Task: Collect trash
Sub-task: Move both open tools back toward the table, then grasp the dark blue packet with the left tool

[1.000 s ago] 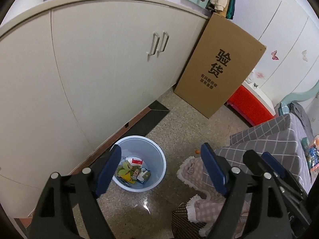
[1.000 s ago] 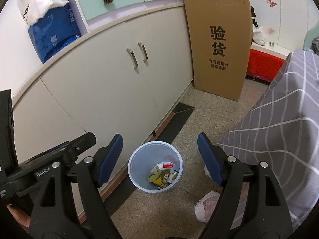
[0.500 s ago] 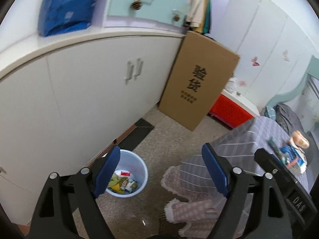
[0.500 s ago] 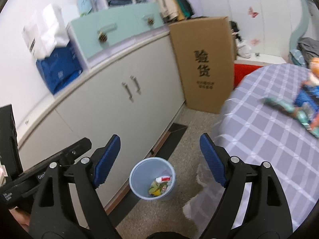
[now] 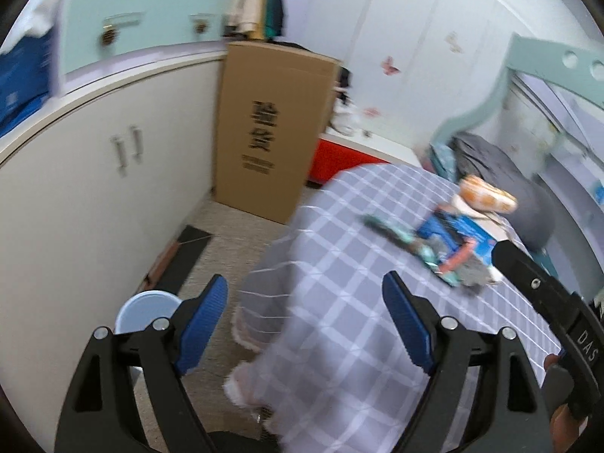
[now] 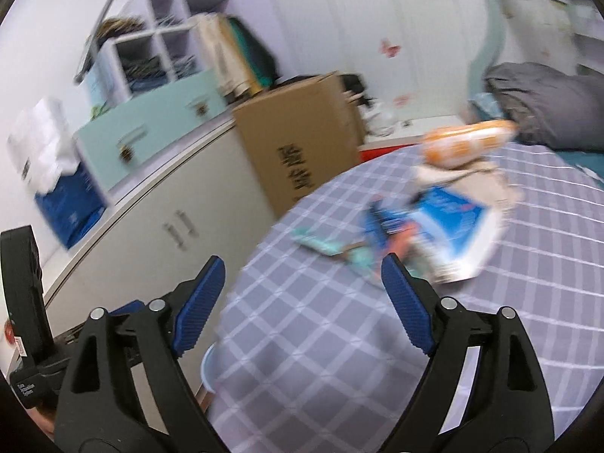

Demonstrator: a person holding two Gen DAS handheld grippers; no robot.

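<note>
A: We see the left claw (image 5: 305,313) with its blue-padded jaws set wide and nothing between them. It hangs over the edge of the round counter draped in a grey-and-white checked cloth (image 5: 339,302).

B: And our right claw (image 6: 298,294)?

A: Its jaws are opening, and nothing is gripped there either; only checked cloth shows between the pads.

B: Where is the trash, taking the counter as our landmark?

A: On the counter's top, towards its far side, lies a blurred heap of wrappers: a flat blue-and-white packet (image 6: 453,226), a long teal wrapper (image 5: 400,236) nearer the counter's edge, and a puffy orange-and-white snack bag (image 5: 487,192) at the back of the heap. We cannot make out the smaller scraps among them.

B: And the bin?

A: The pale blue round plastic bin (image 5: 145,311) stands on the floor beside the counter's hanging cloth, close to the cream cupboard doors (image 5: 94,196). Its inside is hidden behind the left claw's finger.

B: Anything else near the counter?

A: A tall brown cardboard box with black printed characters (image 5: 268,132) leans against the end of the cupboard, beyond the counter.
</note>
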